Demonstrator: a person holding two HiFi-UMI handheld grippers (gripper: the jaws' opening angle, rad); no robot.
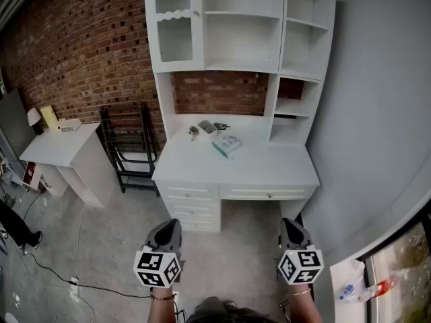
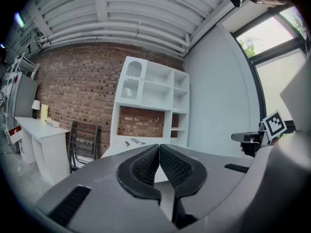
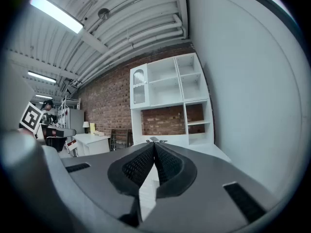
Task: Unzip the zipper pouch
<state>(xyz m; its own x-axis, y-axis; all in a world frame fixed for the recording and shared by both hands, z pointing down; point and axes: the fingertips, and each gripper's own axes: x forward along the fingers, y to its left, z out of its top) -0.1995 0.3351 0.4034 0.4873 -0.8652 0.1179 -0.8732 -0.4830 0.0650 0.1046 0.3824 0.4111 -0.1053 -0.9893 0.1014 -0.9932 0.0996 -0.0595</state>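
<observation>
Left tool (image 2: pixel 159 147) and right tool (image 3: pixel 154 144) are held shut, empty, well apart from pouch (image 1: pixel 227 145) on tabletop (image 1: pixel 259 168); pouch could be shoved aside if reached unopened.

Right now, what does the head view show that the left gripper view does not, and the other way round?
Only the head view: the pouch lying on the desk, the drawers and the floor. Only the left gripper view: the ceiling beams, the window, and that the left claw is shut, with nothing between its pads. Both: the white desk with its shelves, the brick wall and the black rack.
</observation>
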